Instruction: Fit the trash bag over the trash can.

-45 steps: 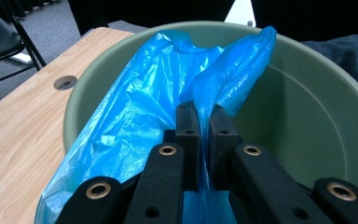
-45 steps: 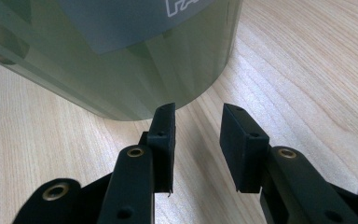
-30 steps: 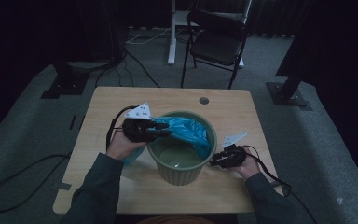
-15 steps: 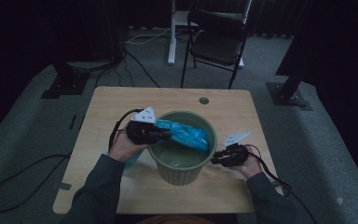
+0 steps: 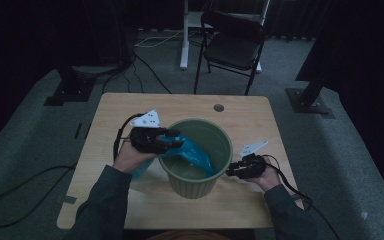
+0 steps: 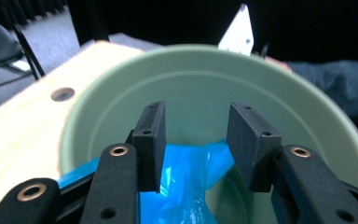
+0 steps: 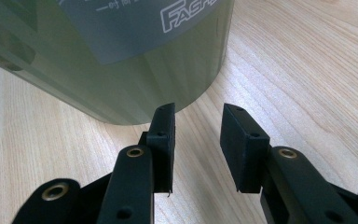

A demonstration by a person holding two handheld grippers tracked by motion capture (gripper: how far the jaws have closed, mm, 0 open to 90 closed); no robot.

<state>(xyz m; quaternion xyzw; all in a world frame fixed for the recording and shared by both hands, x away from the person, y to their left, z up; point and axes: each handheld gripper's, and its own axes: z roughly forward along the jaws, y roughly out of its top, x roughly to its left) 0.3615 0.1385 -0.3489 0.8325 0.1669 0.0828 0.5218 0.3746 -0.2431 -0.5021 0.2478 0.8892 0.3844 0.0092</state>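
Bag (image 5: 192,154) | thin, soft, slippery plastic, I'm guessing, draping into bin (image 5: 219,131) | left gripper (image 6: 196,145) jaws just been opening wide over it, not pinching | right gripper (image 7: 198,140) gaping, empty | regrabbing bag's edge at rim

The person wears a dark blue-grey long-sleeved top; both sleeves (image 5: 105,200) reach the wrists. Each hand carries a black gripper: the left gripper (image 5: 172,140) and the right gripper (image 5: 230,171) have linked black arms with brass-coloured rivets and flat rectangular black jaws with small screw holes. A pale grey three-cornered plate (image 5: 146,119), dotted with small holes, tops each gripper. A black cable (image 5: 290,182) trails from each.
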